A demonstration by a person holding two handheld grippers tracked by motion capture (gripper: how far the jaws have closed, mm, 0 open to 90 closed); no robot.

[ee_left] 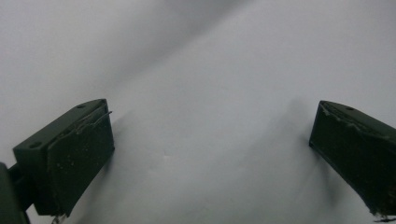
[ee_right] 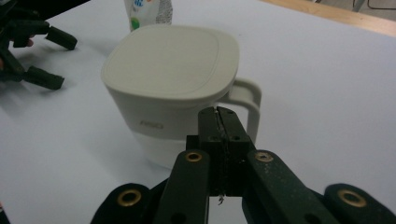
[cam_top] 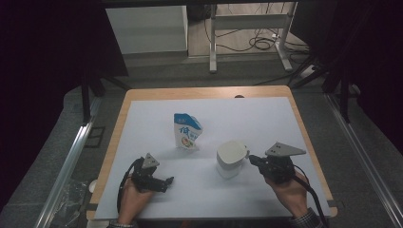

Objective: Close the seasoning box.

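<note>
A cream mug with a flat lid (cam_top: 230, 156) stands on the white sheet at the front right, its handle (ee_right: 247, 93) turned toward my right gripper (cam_top: 252, 159). In the right gripper view the black jaws of this gripper (ee_right: 219, 112) press together with nothing between them, their tips just short of the mug (ee_right: 168, 70) beside the handle. My left gripper (cam_top: 166, 184) rests at the front left, clear of the mug, pointing right. Its jaws stand wide apart over the bare sheet in the left gripper view (ee_left: 210, 112). A blue and white pouch (cam_top: 187, 131) stands upright behind the mug.
The white sheet (cam_top: 266, 118) covers most of the wooden table (cam_top: 190, 92). The pouch's lower part (ee_right: 147, 11) and my left gripper (ee_right: 53, 58) appear beyond the mug in the right gripper view. Desk legs and cables lie on the floor past the table.
</note>
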